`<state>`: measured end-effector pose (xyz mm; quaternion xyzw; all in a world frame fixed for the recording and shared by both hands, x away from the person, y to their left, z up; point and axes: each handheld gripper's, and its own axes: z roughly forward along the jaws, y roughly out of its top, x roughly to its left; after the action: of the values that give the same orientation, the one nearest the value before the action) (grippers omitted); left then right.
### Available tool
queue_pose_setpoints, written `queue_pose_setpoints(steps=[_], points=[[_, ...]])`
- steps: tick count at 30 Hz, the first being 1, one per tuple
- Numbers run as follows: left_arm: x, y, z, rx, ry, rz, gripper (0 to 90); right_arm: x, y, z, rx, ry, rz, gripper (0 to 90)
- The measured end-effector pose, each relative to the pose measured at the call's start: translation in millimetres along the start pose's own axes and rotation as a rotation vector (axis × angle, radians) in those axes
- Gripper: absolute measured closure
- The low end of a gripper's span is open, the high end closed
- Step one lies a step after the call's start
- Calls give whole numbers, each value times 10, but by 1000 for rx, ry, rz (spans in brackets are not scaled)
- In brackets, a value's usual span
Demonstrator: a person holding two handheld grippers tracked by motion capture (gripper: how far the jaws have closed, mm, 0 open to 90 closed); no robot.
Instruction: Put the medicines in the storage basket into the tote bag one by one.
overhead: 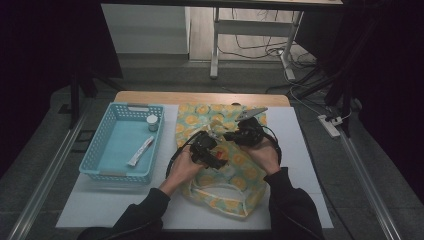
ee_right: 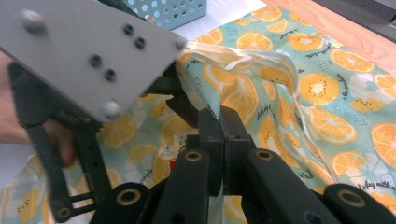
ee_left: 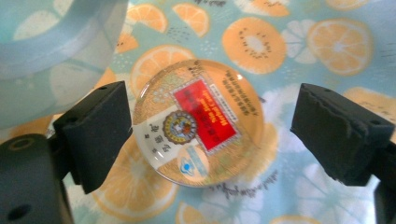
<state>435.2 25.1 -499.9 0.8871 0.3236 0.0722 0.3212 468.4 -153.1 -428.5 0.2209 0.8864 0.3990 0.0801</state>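
Looking along our left gripper, we find its jaws spread wide, with a small round tin lying between them; the left pad sits just beside the tin's rim, perhaps touching it, while the right pad stands well apart, so nothing is clamped. The tin rests flat, label up, on the orange-print fabric of the bag directly ahead of the claw, and a pale translucent fold of the bag's edge hangs above and to the left of the left pad. Our right gripper has its jaws pressed together on a raised fold of that same bag, holding the cloth lifted ahead of it, with the left gripper's grey plate close on its left. From above, both grippers meet over the middle of the bag, and a blue basket lies well off to the left gripper's outer side. We judge the tin to be light, rigid and smooth, its domed glossy lid likely slippery, so the pads should take it across the rim at its widest line, low on the wall rather than on the lid. The bag is soft and limp; it will sag and shift wherever it is not pinched, so a firm hold near the hem suits it best.
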Motion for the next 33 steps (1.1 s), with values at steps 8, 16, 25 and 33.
queue_pose_setpoints(steps=[8,16,25,33], points=[[-25,-53,-167,-41,-87,-24,59,12,9,-10,-4,2,-3,890],[-65,-123,-347,-72,-132,-23,16,24,14,-10,-4,3,-6,890],[-98,-211,-476,-98,-155,-11,0,49,22,-10,-7,8,-12,890],[-118,-292,-563,-102,-185,-6,0,49,25,-26,-11,11,-17,891]])
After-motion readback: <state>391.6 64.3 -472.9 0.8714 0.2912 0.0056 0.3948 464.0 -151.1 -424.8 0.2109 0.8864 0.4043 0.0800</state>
